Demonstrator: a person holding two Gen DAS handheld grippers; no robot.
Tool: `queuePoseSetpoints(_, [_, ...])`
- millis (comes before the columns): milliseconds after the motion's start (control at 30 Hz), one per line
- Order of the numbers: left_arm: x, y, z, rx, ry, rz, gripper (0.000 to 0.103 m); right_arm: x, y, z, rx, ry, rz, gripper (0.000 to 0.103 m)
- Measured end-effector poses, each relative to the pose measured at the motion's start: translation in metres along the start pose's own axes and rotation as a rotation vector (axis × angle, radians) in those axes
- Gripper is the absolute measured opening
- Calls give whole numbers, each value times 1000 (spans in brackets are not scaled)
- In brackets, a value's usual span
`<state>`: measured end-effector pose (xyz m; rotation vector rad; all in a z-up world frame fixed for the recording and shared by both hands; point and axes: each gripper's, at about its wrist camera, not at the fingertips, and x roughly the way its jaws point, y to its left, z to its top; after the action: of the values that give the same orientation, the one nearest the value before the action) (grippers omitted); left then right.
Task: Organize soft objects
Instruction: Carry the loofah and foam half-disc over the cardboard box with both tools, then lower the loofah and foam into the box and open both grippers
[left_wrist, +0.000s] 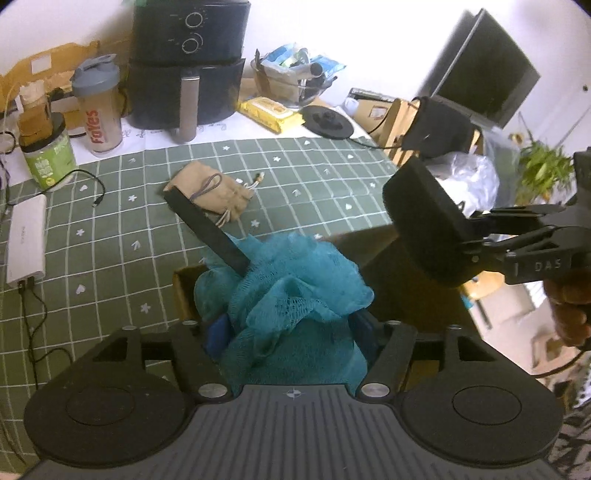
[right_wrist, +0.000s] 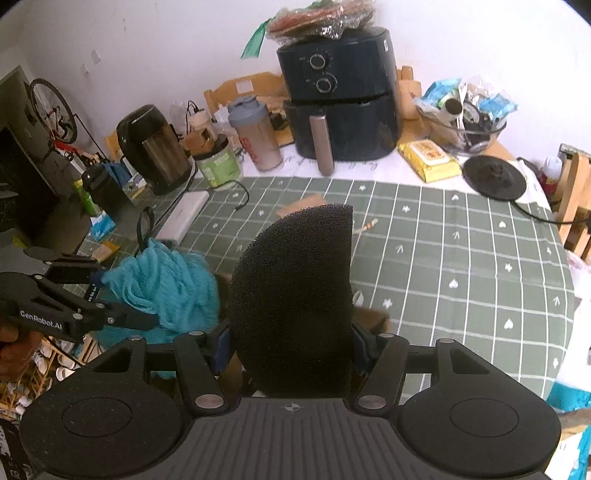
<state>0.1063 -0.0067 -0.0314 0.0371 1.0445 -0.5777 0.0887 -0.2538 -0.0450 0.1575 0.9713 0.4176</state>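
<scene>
The teal mesh bath pouf (left_wrist: 291, 291) is soft and frilly, all bunched netting; a flat black loop strap (left_wrist: 207, 229) sticks out of it toward 11 o'clock in the left wrist view; it sits between the fingers of the left gripper (left_wrist: 291, 332), over an open cardboard box (left_wrist: 184, 291) at the near edge of the table; I cannot tell if the blue pads press on it or have let go. The black foam sponge (right_wrist: 295, 295) is shaped like a half moon, dark and full of tiny holes; it stands up tall between the fingers of the right gripper (right_wrist: 291, 347), which squeeze it from both sides; in the right wrist view the pouf is just beside it at 9 o'clock.

The tablecloth (right_wrist: 461, 258) is green with white lines and little white hearts and stars; a small tan drawstring pouch (left_wrist: 210, 192) lies on it at 11 o'clock from the pouf. Farther back, at 12 o'clock, stands a big black air fryer (right_wrist: 340, 99); a grey-lidded shaker bottle (left_wrist: 98, 107) is to its left; a yellow wipes pack (right_wrist: 430, 160) is at its right; a black kettle (right_wrist: 151, 147) sits far at 10 o'clock; a white power brick (left_wrist: 26, 243) lies at 9 o'clock; a bicycle (right_wrist: 51, 110) leans on the white wall.
</scene>
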Motion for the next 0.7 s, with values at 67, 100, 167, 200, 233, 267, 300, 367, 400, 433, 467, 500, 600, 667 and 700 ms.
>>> queuePoseSetpoints(67, [-1, -1, -4, -3, -9, 19, 67, 1, 2, -5, 8, 12, 1, 64])
queuePoseSetpoints(100, [-2, -1, -6, -8, -13, 24, 67, 2, 4, -8, 10, 17, 2, 64])
queuePoseSetpoints(167, [-4, 0, -8, -22, -18, 37, 67, 4, 6, -12, 15, 27, 1, 64])
queuePoseSetpoints(200, [-5, 0, -10, -31, -23, 43, 68, 5, 8, -14, 16, 31, 2, 64])
queuePoseSetpoints(233, [-6, 1, -11, -41, -26, 48, 68, 6, 9, -16, 16, 38, 1, 64])
queuePoseSetpoints(267, [-7, 2, -12, -50, -27, 51, 68, 6, 11, -17, 17, 43, 0, 64])
queuePoseSetpoints(300, [-8, 3, -13, -59, -27, 53, 68, 7, 12, -19, 17, 50, 0, 64])
queuePoseSetpoints(367, [-9, 5, -16, -74, -27, 62, 68, 8, 15, -20, 15, 61, -1, 64])
queuePoseSetpoints(400, [-10, 6, -18, -80, -28, 66, 68, 8, 17, -21, 14, 67, -1, 64])
queuePoseSetpoints(433, [-11, 8, -19, -85, -29, 71, 68, 8, 18, -21, 12, 76, 1, 64])
queuePoseSetpoints(467, [-11, 8, -20, -89, -30, 77, 68, 9, 20, -21, 12, 85, 2, 64])
queuePoseSetpoints(500, [-11, 9, -21, -90, -32, 84, 68, 9, 21, -22, 11, 96, 4, 64])
queuePoseSetpoints(600, [-12, 12, -23, -94, -35, 101, 68, 12, 24, -22, 15, 130, 4, 64])
queuePoseSetpoints(667, [-14, 15, -25, -106, -38, 100, 68, 14, 23, -21, 32, 158, 6, 64])
queuePoseSetpoints(700, [-15, 16, -26, -110, -40, 100, 68, 15, 22, -20, 45, 175, 9, 64])
